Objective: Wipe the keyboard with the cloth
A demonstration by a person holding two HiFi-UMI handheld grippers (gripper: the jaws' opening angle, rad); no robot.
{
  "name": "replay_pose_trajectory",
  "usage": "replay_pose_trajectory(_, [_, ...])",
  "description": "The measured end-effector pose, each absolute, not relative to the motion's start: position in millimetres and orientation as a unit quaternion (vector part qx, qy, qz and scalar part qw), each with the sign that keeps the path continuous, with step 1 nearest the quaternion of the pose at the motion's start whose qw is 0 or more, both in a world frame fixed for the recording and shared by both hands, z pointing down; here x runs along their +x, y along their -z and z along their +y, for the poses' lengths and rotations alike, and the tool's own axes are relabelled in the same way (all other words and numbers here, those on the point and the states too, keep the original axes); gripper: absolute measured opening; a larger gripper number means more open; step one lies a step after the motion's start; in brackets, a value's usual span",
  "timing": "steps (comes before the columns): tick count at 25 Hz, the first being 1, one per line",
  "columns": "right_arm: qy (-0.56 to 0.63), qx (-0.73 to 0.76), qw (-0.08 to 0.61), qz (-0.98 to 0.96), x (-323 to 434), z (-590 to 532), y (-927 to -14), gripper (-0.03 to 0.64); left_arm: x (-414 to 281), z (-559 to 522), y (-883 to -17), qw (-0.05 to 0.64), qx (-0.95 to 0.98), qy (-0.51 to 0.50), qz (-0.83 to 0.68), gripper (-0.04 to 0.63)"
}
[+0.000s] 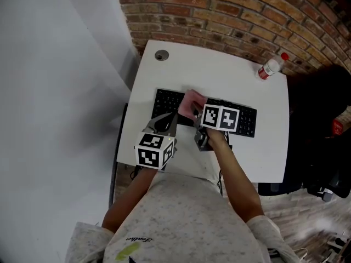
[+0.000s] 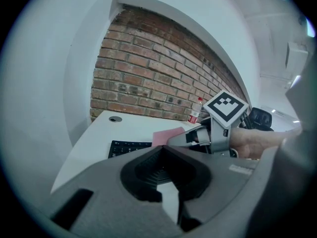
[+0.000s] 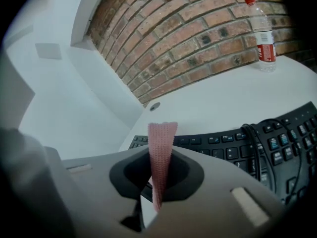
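A black keyboard (image 1: 245, 119) lies across the middle of a white table (image 1: 219, 70). My right gripper (image 1: 195, 113) is shut on a pink cloth (image 1: 192, 101) and holds it over the keyboard's left half. In the right gripper view the cloth (image 3: 161, 148) stands up as a folded strip between the jaws, with the keys (image 3: 237, 148) just beyond. My left gripper (image 1: 164, 121) hovers at the keyboard's left front corner, shut with nothing in it. From the left gripper view I see the cloth (image 2: 167, 135) and keyboard (image 2: 126, 148) ahead.
A plastic water bottle (image 1: 271, 66) stands at the table's far right corner by the brick wall. A round cable hole (image 1: 161, 55) is at the far left. A black cable (image 3: 257, 143) lies over the keys. A black chair (image 1: 318, 125) stands right of the table.
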State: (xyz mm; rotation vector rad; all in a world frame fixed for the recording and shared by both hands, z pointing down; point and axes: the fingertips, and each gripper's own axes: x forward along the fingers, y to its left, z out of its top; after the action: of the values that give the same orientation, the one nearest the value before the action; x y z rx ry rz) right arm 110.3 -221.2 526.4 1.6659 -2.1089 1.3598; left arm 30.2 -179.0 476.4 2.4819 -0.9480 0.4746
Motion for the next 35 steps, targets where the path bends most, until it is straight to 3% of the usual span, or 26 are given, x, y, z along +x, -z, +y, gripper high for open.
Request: replay_pose_trajectory(35, [-0.452,0.619,-0.003,-0.642,254.1,-162.0,-513.7,0.021,119.5,-153.9,-481.1,0.210,0.922,-0.180,-0.270,-0.005])
